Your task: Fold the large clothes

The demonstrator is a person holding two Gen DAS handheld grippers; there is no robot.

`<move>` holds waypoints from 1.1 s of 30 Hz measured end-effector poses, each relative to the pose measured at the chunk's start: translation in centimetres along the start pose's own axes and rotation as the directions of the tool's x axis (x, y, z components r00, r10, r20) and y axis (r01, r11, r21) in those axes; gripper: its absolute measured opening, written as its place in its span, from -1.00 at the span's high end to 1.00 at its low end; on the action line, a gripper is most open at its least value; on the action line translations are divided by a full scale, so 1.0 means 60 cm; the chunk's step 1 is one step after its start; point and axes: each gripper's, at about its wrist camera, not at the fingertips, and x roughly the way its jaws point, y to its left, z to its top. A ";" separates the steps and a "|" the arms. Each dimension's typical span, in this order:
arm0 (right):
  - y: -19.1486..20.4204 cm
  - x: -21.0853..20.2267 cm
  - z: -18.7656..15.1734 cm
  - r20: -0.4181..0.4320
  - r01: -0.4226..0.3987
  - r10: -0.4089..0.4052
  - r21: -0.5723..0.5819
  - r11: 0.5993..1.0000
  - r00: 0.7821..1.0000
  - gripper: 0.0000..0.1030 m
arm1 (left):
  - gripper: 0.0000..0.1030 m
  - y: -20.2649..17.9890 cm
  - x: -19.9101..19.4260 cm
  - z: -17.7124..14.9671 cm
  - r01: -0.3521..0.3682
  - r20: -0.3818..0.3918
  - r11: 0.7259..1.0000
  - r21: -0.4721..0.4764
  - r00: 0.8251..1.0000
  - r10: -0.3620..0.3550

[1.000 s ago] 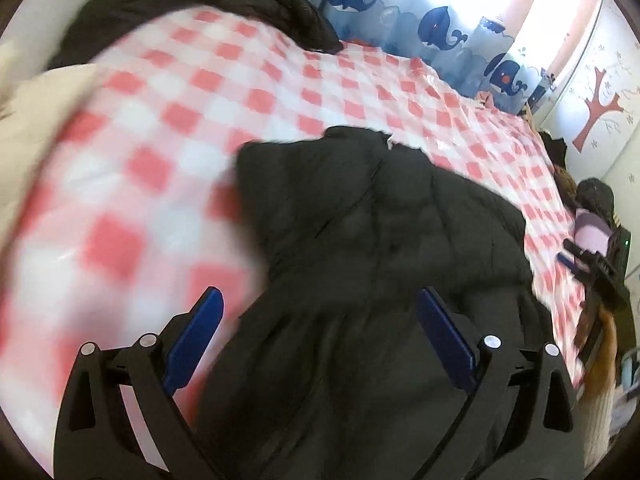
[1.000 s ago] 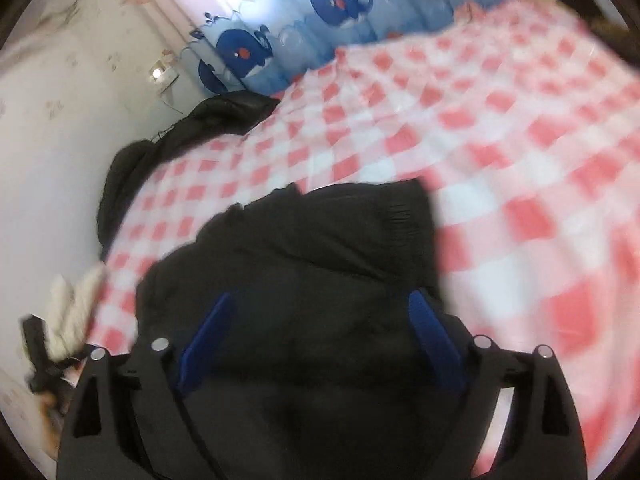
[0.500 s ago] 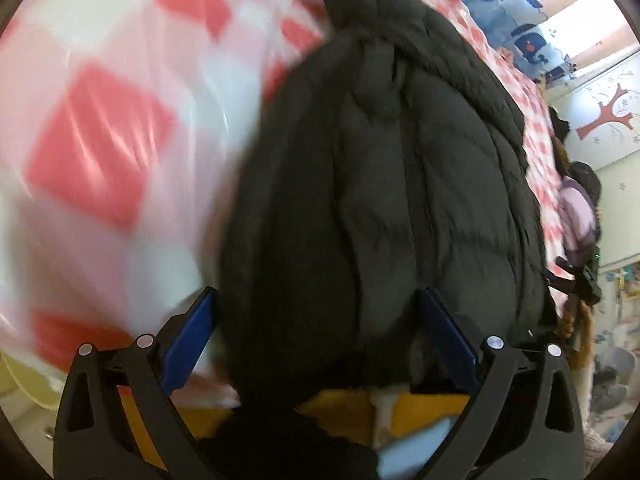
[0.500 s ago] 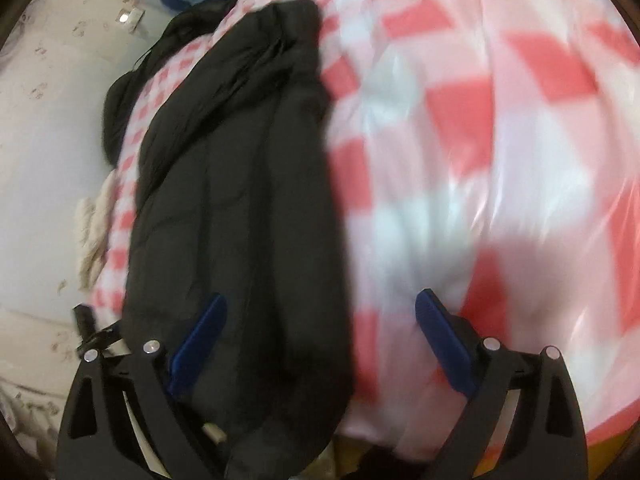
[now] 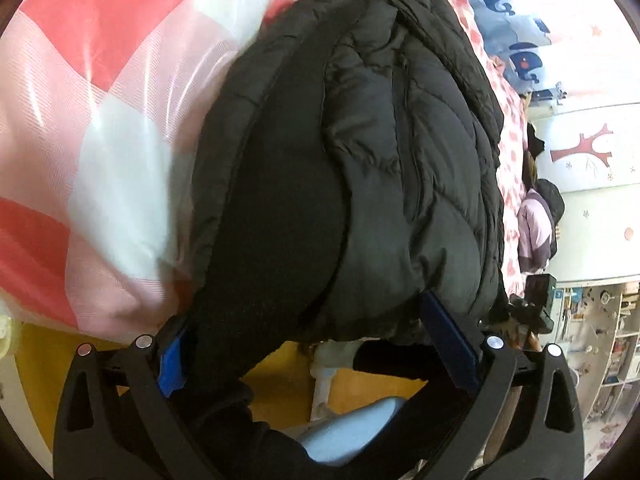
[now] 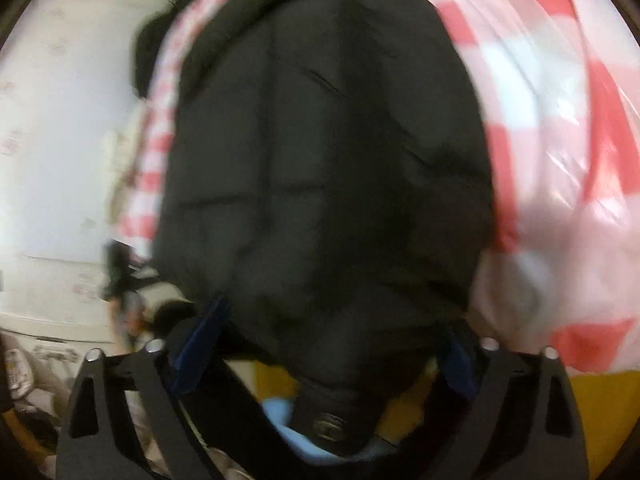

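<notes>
1. Left gripper (image 5: 316, 344): jaws spread wide, blue pads low left and low right of frame, the hem of the black jacket (image 5: 352, 152) sitting between them; nothing pinched that I can see.
2. Left view: jacket fills the centre, running from the pads up to the top of frame. Quilted, zipper line up the middle, a flat dark band down its left edge.
3. Jacket lies on the checked bedcover (image 5: 100, 100), red, pink and white, filling the left half of frame; a strip of it also shows right of the jacket.
4. Below the jacket's hem: yellow floor (image 5: 280, 372), lower centre.
5. Whale curtain (image 5: 504, 12) upper right; wall with a red tree sticker (image 5: 580, 148) at right edge.
6. Right gripper (image 6: 328, 344): jaws also wide apart, blue pads partly hidden at lower left and lower right, jacket (image 6: 320, 168) hem bulging down between them. Frame is blurred; contact with pads unclear.
7. Right view: jacket fills the centre, bedcover (image 6: 560, 160) on the right, a thin strip of it on the left, white wall (image 6: 60, 120) far left.
</notes>
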 end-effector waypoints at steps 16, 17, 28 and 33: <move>0.167 -0.198 -0.003 0.302 -0.279 0.344 -0.238 0.931 0.889 0.76 | 0.87 -0.139 -0.199 -0.072 0.205 0.148 0.959 0.197 0.960 -0.236; 0.166 -0.206 -0.015 0.290 -0.280 0.344 -0.239 0.930 0.893 0.76 | 0.86 -0.136 -0.209 -0.084 0.214 0.134 0.954 0.208 0.960 -0.244; -0.038 -0.119 -0.114 0.026 -0.172 0.173 -0.025 0.985 0.985 -0.40 | -0.69 0.085 -0.127 -0.139 0.280 0.014 0.960 0.022 0.960 -0.280; -0.092 -0.099 -0.118 0.059 -0.294 0.292 0.043 0.955 0.955 -0.57 | -0.72 0.120 -0.103 -0.135 0.346 0.061 0.937 -0.041 0.937 -0.344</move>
